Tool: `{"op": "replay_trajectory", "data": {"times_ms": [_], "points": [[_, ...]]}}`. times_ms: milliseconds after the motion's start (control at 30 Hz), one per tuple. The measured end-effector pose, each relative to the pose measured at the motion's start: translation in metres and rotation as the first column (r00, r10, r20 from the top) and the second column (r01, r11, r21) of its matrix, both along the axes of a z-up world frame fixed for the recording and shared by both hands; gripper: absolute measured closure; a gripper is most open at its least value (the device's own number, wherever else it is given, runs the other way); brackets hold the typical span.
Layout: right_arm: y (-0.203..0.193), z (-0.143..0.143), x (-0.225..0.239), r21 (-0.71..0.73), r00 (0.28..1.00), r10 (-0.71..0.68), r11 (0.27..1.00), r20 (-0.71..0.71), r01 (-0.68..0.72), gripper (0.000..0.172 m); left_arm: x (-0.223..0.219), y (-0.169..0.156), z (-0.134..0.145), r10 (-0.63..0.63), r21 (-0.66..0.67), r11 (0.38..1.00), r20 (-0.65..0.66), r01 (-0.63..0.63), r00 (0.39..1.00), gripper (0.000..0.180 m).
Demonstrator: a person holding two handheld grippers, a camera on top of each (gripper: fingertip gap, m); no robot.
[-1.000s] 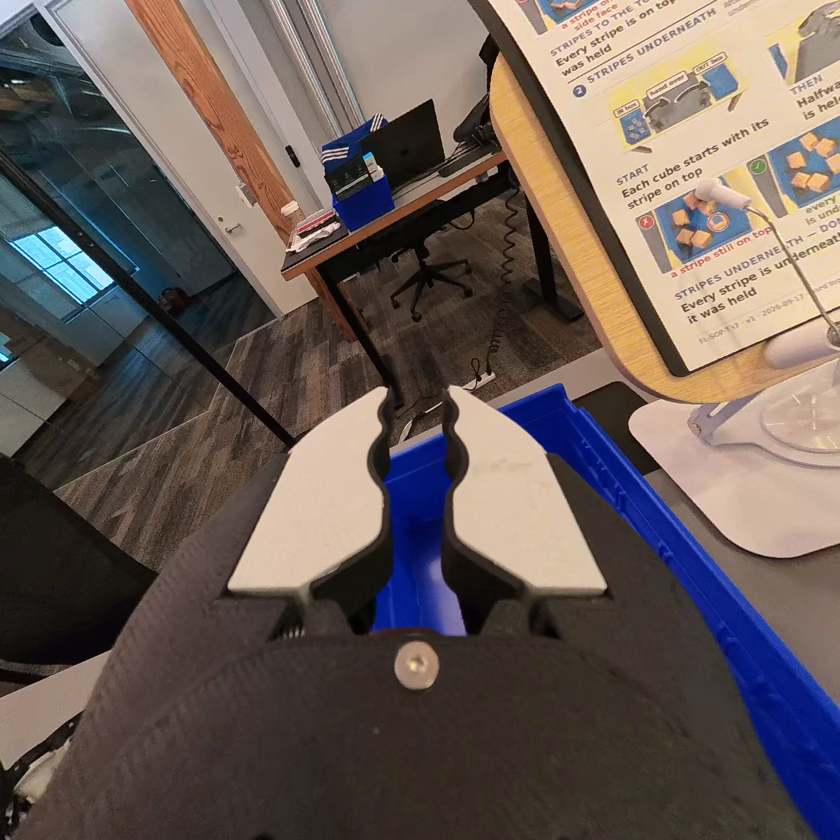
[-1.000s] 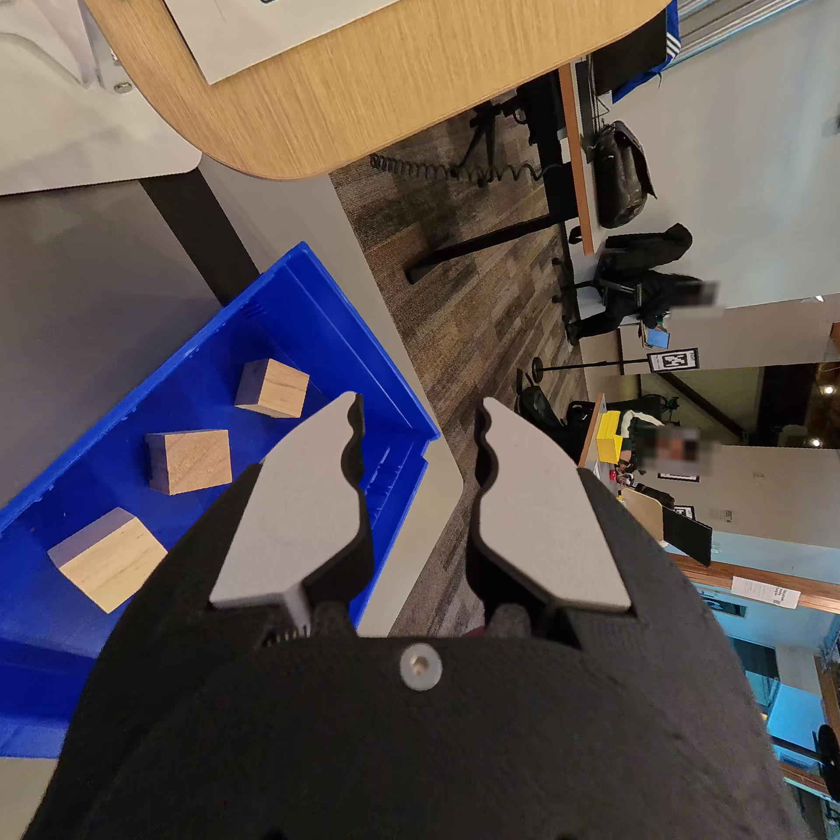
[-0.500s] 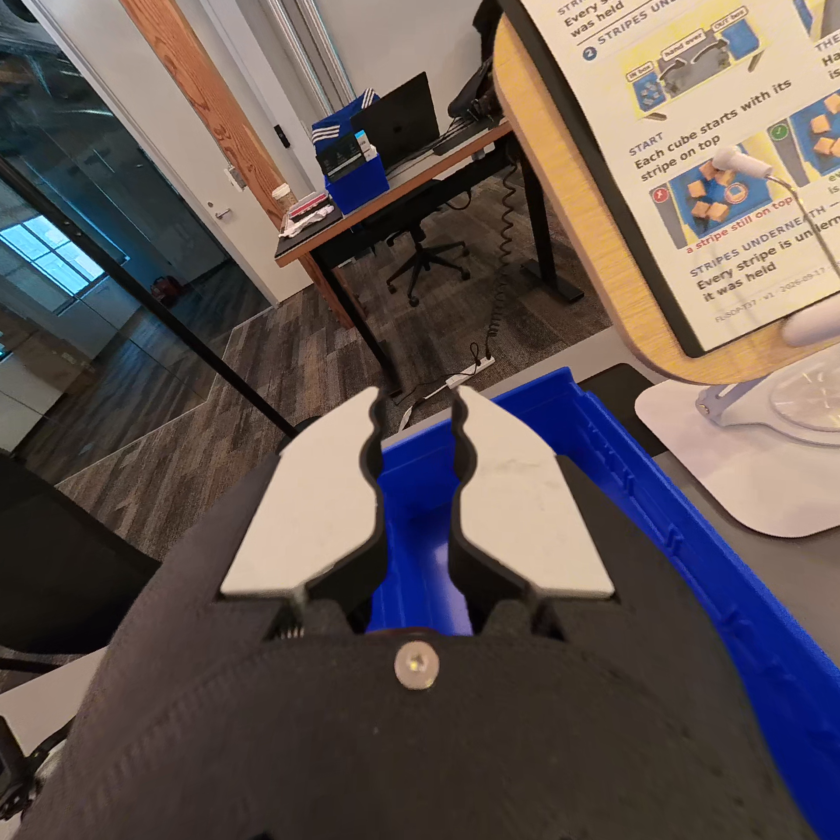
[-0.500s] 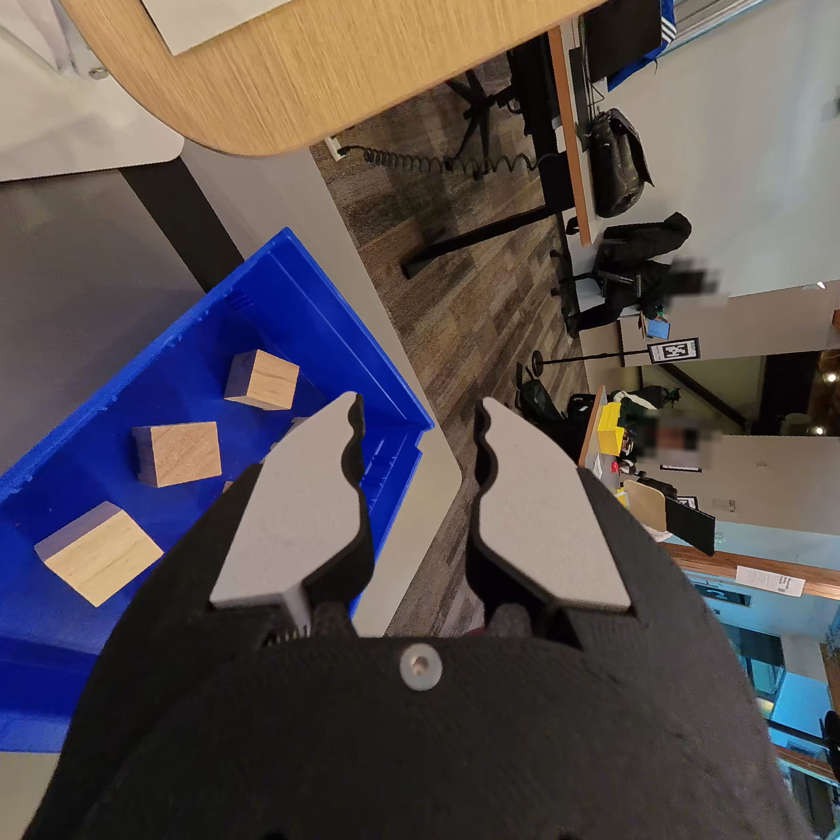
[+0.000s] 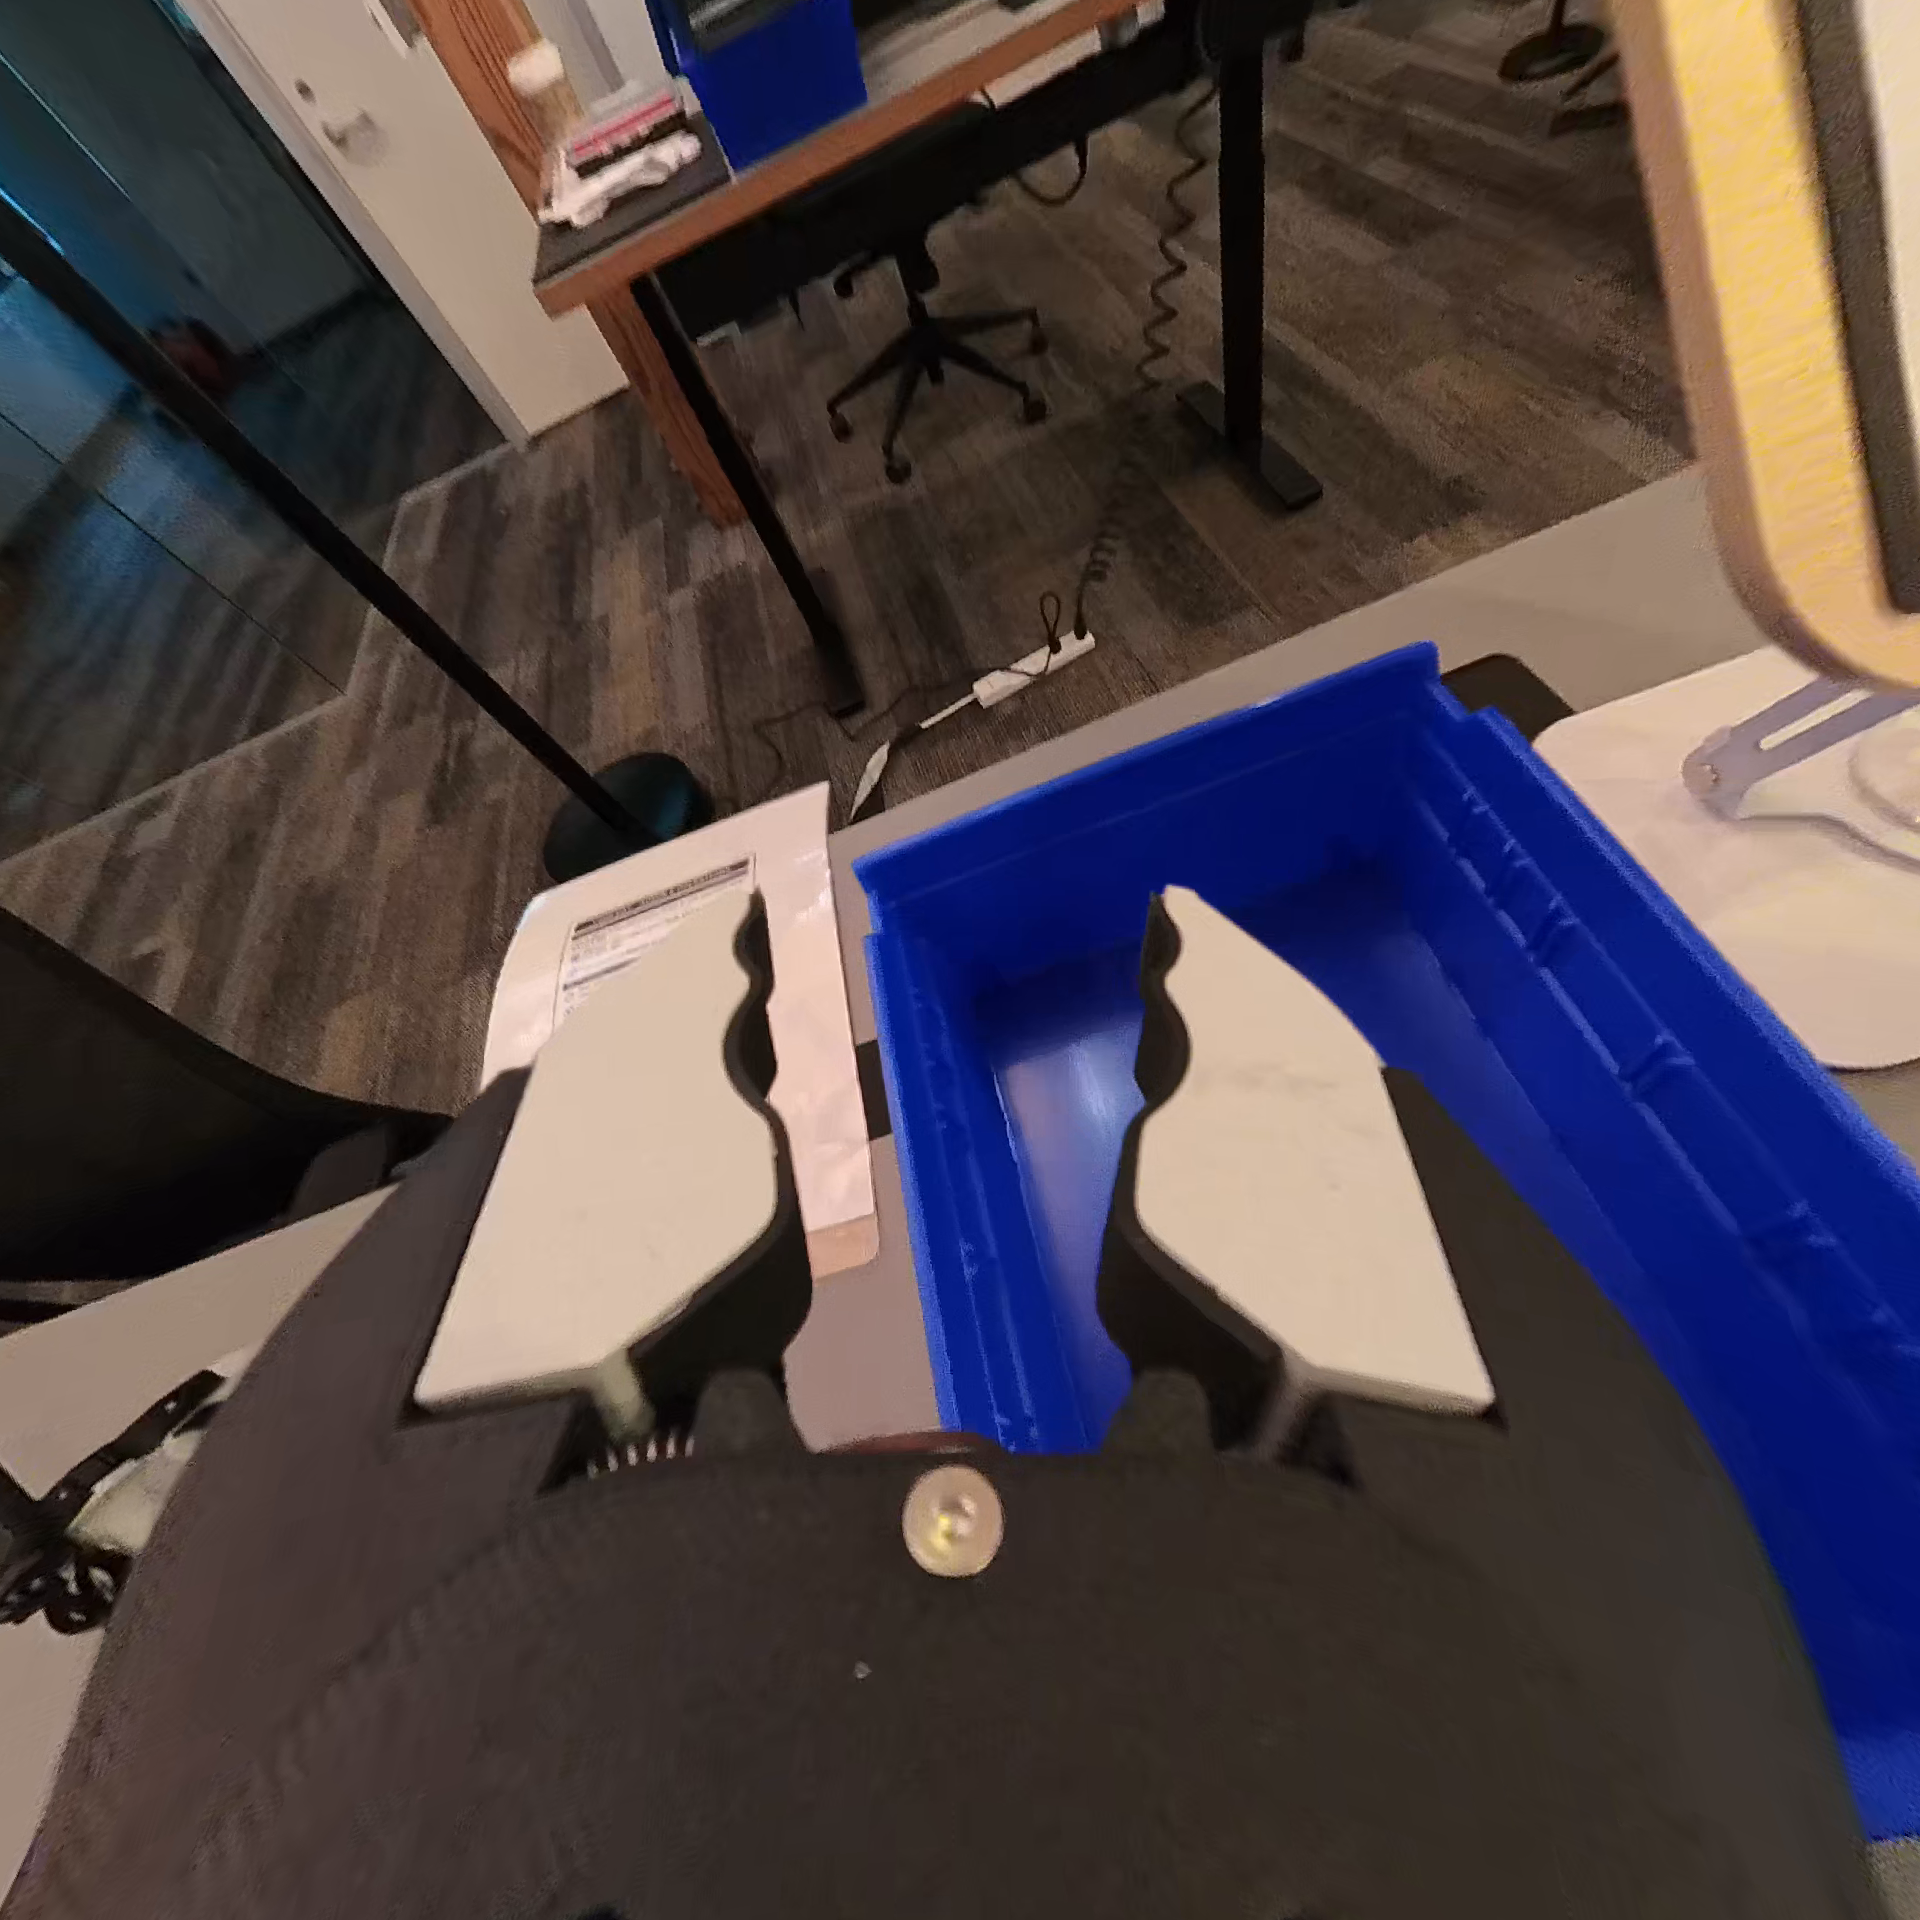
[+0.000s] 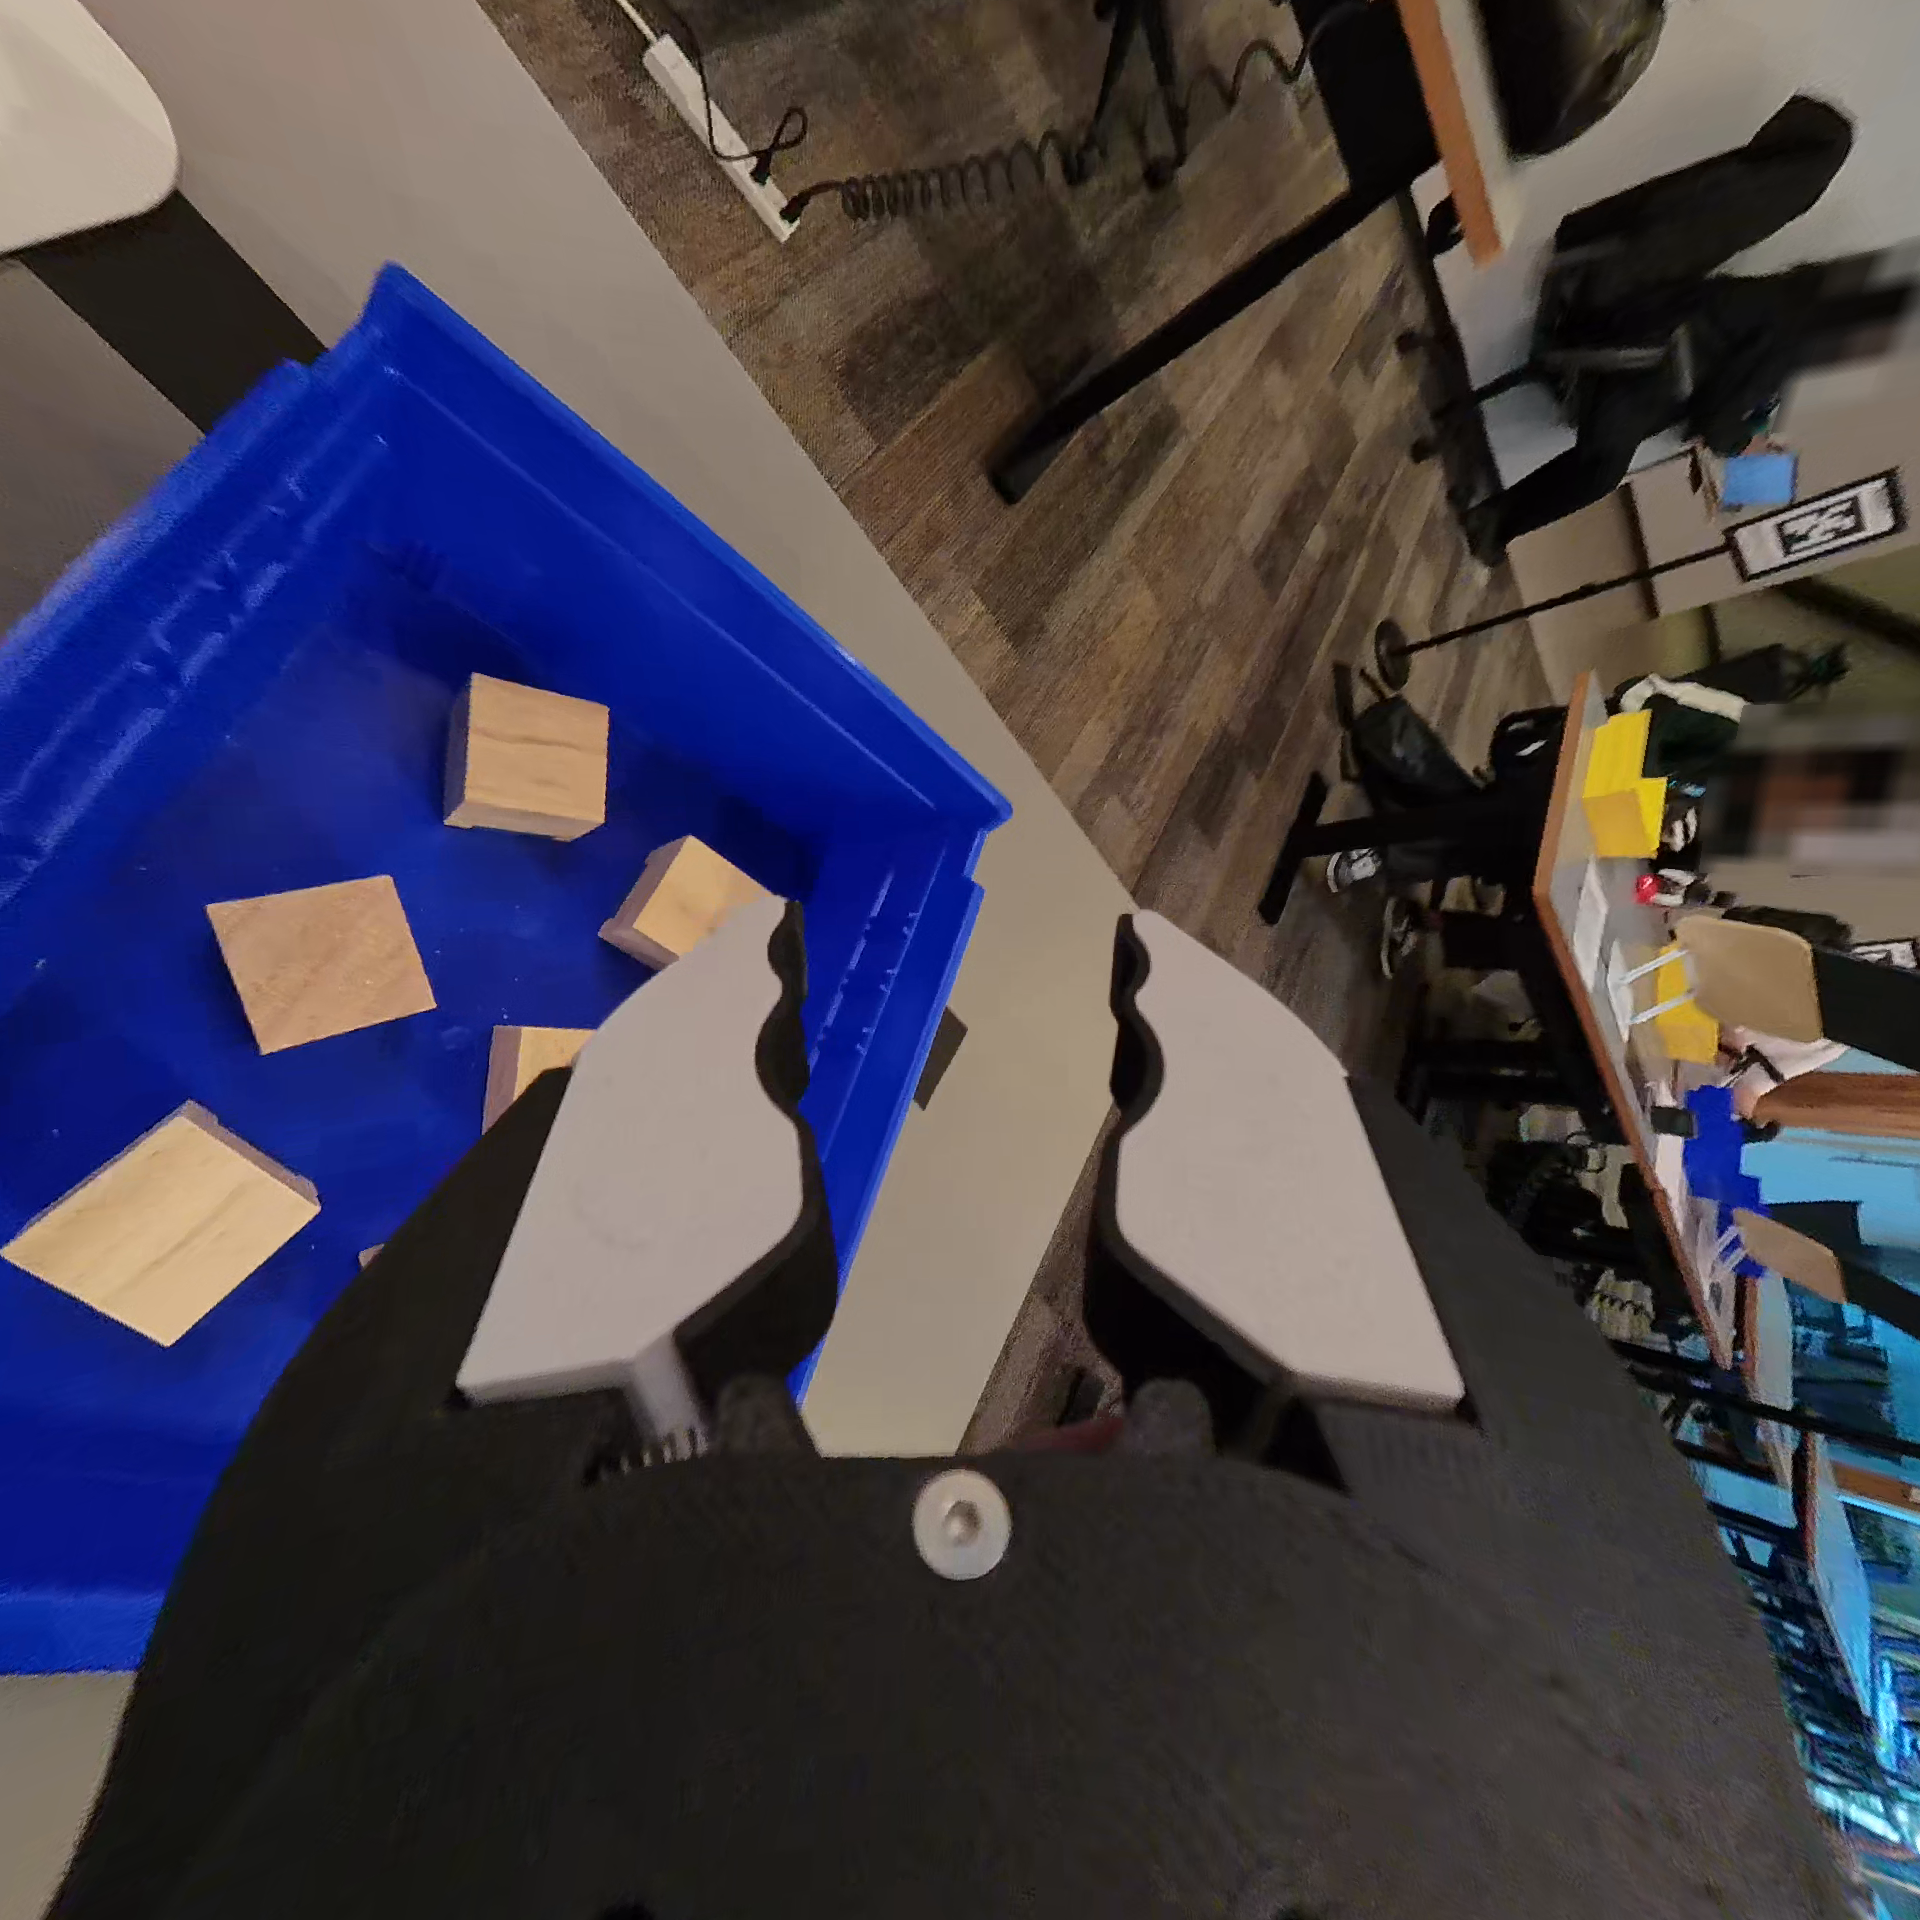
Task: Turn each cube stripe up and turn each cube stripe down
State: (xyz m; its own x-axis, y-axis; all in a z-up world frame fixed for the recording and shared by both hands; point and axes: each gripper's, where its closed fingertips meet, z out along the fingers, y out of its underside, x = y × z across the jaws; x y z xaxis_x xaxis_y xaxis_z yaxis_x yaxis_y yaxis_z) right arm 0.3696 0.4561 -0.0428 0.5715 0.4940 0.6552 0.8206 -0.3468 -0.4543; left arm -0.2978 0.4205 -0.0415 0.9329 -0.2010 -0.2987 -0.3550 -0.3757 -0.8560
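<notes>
Both claws hang released, gripping nothing. The left claw [image 5: 961, 935] straddles the near wall of a blue bin [image 5: 1621, 997] whose visible floor holds no cubes, with a white printed sheet [image 5: 800, 997] just left of it on the grey counter [image 5: 1299, 644]. The right claw [image 6: 951, 935] straddles another blue bin's [image 6: 665, 551] corner; wooden cubes [image 6: 528, 755] lie scattered inside, two partly hidden behind its left finger [image 6: 665, 1122]. No stripes show on their upper faces. Beyond lie desks and an office chair [image 5: 925, 343].

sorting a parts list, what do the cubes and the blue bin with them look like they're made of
Cubes: apparently unfinished light wood; tan faces show grain lines, matte, with a darker brown layer along some edges, maybe a different wood or stain.
Blue bin: looks like moulded plastic; uniform saturated blue, stepped rim and ribbed walls, slight sheen.
</notes>
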Motion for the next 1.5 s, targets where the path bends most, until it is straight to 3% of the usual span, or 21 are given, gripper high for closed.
{"op": "replay_trajectory", "data": {"times_ms": [367,567,767,967,1133,1367,1500], "points": [[0.016,-0.04,0.027,-0.134,0.995,-0.076,0.989,-0.067,0.066,0.113,-0.016,0.008,-0.049,0.034,-0.175,0.983,-0.091,-0.05,0.995,0.093],[0.016,-0.084,0.037,-0.332,0.979,-0.163,0.937,-0.126,0.113,0.12,-0.02,0.009,-0.082,0.02,-0.291,0.956,-0.052,-0.034,0.998,0.09],[0.022,-0.105,0.047,-0.377,0.969,-0.218,0.912,-0.115,0.161,0.125,-0.017,0.01,-0.102,0.007,-0.355,0.935,-0.017,-0.012,1.0,0.089],[0.029,-0.102,0.051,-0.343,0.966,-0.222,0.924,-0.131,0.166,0.125,-0.028,0.011,-0.104,0.053,-0.363,0.928,-0.095,-0.084,0.994,0.091],[0.037,-0.071,0.052,-0.203,0.96,-0.224,0.961,-0.166,0.189,0.128,-0.052,0.007,-0.084,0.139,-0.293,0.937,-0.186,-0.189,0.973,0.092],[0.037,-0.101,0.067,-0.294,0.954,-0.276,0.927,-0.114,0.233,0.118,-0.069,0.006,-0.111,0.167,-0.365,0.904,-0.174,-0.221,0.971,0.088],[0.037,-0.112,0.062,-0.335,0.957,-0.264,0.919,-0.122,0.21,0.12,-0.067,0.005,-0.127,0.134,-0.425,0.884,-0.169,-0.195,0.976,0.101]]}}
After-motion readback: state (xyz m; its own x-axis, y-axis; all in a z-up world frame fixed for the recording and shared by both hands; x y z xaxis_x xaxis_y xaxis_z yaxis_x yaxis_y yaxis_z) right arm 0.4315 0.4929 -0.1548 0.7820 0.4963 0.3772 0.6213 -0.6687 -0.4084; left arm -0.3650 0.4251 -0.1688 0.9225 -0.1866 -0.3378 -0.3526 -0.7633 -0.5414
